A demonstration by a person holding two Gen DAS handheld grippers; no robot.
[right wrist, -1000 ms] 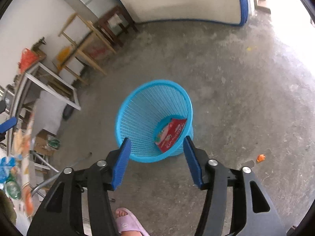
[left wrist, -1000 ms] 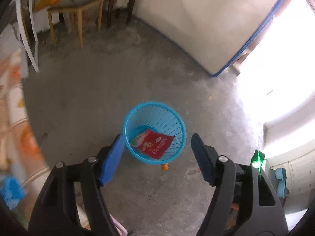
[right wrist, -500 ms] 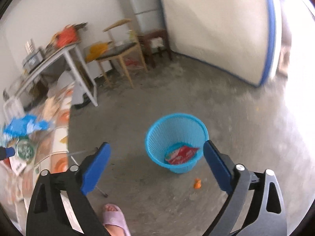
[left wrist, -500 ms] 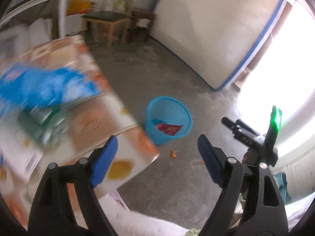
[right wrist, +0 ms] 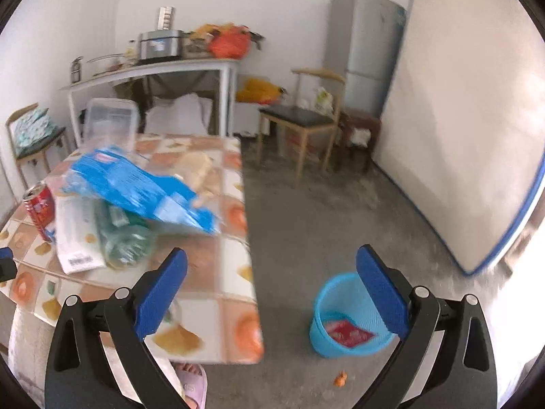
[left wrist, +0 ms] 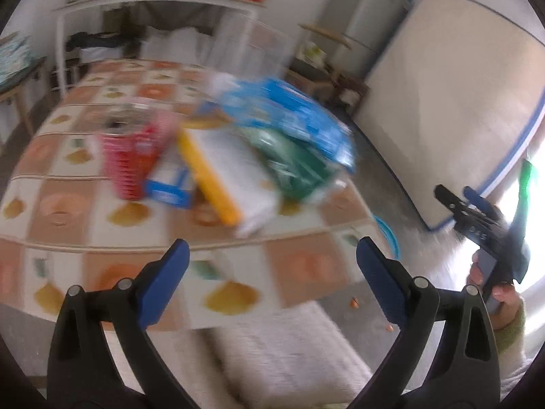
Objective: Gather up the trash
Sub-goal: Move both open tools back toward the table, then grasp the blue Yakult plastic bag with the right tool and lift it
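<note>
Both cameras have swung away from the blue basket (right wrist: 344,323) on the floor and now face the counter (left wrist: 299,266) with its fruit-patterned cloth — a second ago the basket filled the middle of each view. The left tongs (left wrist: 272,279) are opening, their blue pads wide apart with nothing between them, above the near edge of the counter. The right tongs (right wrist: 272,289) stand spread just as wide and empty, one pad over the counter's corner, the other over the basket. On the counter lies a heap of trash: a red can (right wrist: 39,208) standing upright at the left, a white packet (right wrist: 76,235) beside it, a crumpled green wrapper (right wrist: 126,238), and a big blue bag (right wrist: 136,187) resting on top of the wrapper and packet. The basket stands on the concrete floor just beside the counter, with a red wrapper (right wrist: 347,332) lying flat in its bottom. A small orange scrap (right wrist: 340,379) sits on the floor near the basket — apart from it.
</note>
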